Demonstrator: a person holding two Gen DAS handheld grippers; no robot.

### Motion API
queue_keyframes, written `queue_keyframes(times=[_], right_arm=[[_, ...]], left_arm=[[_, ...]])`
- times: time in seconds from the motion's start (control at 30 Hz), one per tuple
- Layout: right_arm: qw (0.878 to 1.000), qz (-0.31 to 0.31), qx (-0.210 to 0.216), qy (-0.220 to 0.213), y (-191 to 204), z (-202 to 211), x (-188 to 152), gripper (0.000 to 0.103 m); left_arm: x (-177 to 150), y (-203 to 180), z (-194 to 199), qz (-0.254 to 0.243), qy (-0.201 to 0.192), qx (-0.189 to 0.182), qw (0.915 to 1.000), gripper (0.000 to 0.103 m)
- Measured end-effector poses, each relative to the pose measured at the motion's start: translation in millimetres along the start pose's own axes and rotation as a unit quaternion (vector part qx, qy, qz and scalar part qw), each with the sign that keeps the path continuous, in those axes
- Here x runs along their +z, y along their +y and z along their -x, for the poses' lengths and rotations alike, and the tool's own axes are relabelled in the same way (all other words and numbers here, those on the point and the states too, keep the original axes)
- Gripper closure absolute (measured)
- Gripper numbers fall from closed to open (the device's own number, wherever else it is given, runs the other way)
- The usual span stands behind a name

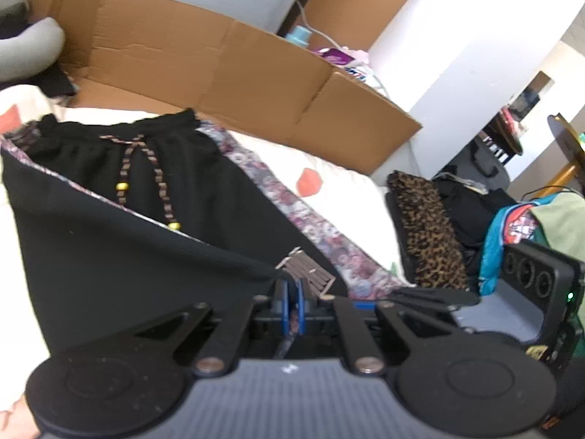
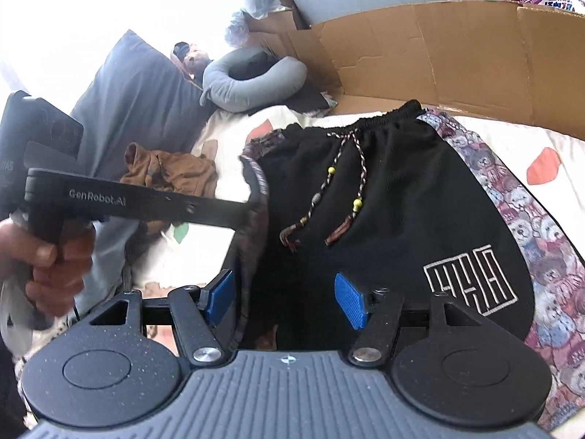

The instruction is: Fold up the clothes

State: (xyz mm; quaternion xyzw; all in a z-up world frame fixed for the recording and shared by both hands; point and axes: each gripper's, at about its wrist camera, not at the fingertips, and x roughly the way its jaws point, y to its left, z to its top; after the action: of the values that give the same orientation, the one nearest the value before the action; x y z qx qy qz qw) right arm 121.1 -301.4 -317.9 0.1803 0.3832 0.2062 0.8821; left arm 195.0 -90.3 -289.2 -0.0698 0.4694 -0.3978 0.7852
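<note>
Shorts: black drawstring shorts (image 2: 384, 197) with bear-print side panels lie on a white bed cover (image 2: 519, 139), waistband toward the top of the frame, white logo at lower right.
Left tool: the left tool (image 1: 292, 292), low centre in its own view, has its blue pads pressed together, pinching the shorts' hem; in the right view it reaches in from the left, holding the lifted edge.
Right tool: the right tool (image 2: 285, 300) sits bottom centre, pads spread apart, black fabric between them, untouched.
Background: a cardboard box (image 2: 457, 47) stands behind the bed, upper right.
</note>
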Motion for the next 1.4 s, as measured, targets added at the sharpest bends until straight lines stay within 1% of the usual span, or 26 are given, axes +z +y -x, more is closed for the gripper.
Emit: queue_keyframes(times=[0.1, 0.17, 0.27, 0.33, 0.4, 0.43, 0.53, 0.57, 0.6, 0.7, 0.73, 0.77, 0.8, 0.87, 0.93, 1.03, 1.17, 1.4], right_arm=[[1.0, -0.016, 0.008, -0.004, -4, -6, 3, 0.036], [1.0, -0.012, 0.009, -0.004, -6, -9, 3, 0.036], [1.0, -0.025, 0.002, -0.009, -15, -11, 2, 0.037], [0.999, -0.035, -0.007, -0.01, -21, -13, 1, 0.039], [0.999, -0.046, -0.012, -0.011, -28, -15, -2, 0.05], [0.999, -0.051, -0.015, -0.011, -32, -16, -3, 0.053], [0.998, -0.059, -0.021, -0.017, -39, -16, -6, 0.073], [0.998, -0.06, -0.024, -0.019, -41, -16, -7, 0.088], [0.998, -0.061, -0.027, -0.021, -43, -16, -8, 0.1], [0.996, -0.075, -0.024, -0.027, -51, -10, -10, 0.102], [0.997, -0.073, -0.023, -0.029, -52, -8, -10, 0.102], [0.997, -0.068, -0.021, -0.03, -53, -6, -10, 0.102], [0.997, -0.064, -0.022, -0.029, -54, -4, -10, 0.102], [0.997, -0.07, -0.022, -0.027, -57, -2, -9, 0.102], [0.997, -0.068, -0.022, -0.027, -58, 0, -10, 0.102], [0.997, -0.065, -0.03, -0.025, -60, 4, -11, 0.102], [0.995, -0.079, -0.046, -0.024, -68, 9, -12, 0.102], [0.991, -0.11, -0.072, -0.03, -90, 23, -18, 0.102]], left_arm=[[-1, -9, -15, 0.005, 0.006, -0.014, 0.9999, 0.098], [-2, -15, -25, 0.007, 0.014, -0.022, 0.9996, 0.098], [-3, -23, -36, 0.003, 0.024, -0.032, 0.9992, 0.098], [-3, -26, -42, 0.005, 0.028, -0.039, 0.9989, 0.098], [-2, -29, -46, 0.008, 0.028, -0.043, 0.9986, 0.098], [-2, -31, -48, 0.008, 0.028, -0.045, 0.9986, 0.098], [-4, -35, -55, 0.009, 0.03, -0.055, 0.998, 0.098], [-4, -37, -57, 0.006, 0.03, -0.059, 0.9978, 0.098], [-4, -37, -58, 0.004, 0.029, -0.062, 0.9976, 0.098], [-4, -37, -55, 0.004, 0.024, -0.076, 0.9968, 0.097], [-5, -37, -54, 0.007, 0.021, -0.082, 0.9964, 0.095], [-6, -36, -52, 0.009, 0.019, -0.084, 0.9962, 0.087], [-7, -36, -52, 0.007, 0.017, -0.079, 0.9967, 0.074], [-9, -34, -51, 0.003, 0.013, -0.06, 0.9981, 0.062], [-10, -29, -51, 0.01, 0.01, -0.049, 0.9987, 0.062], [-11, -18, -53, 0.031, 0.017, -0.042, 0.9985, 0.061], [-15, -7, -54, 0.048, 0.015, -0.022, 0.9985, 0.053], [-27, 20, -55, 0.086, 0.028, 0.021, 0.9957, 0.05]])
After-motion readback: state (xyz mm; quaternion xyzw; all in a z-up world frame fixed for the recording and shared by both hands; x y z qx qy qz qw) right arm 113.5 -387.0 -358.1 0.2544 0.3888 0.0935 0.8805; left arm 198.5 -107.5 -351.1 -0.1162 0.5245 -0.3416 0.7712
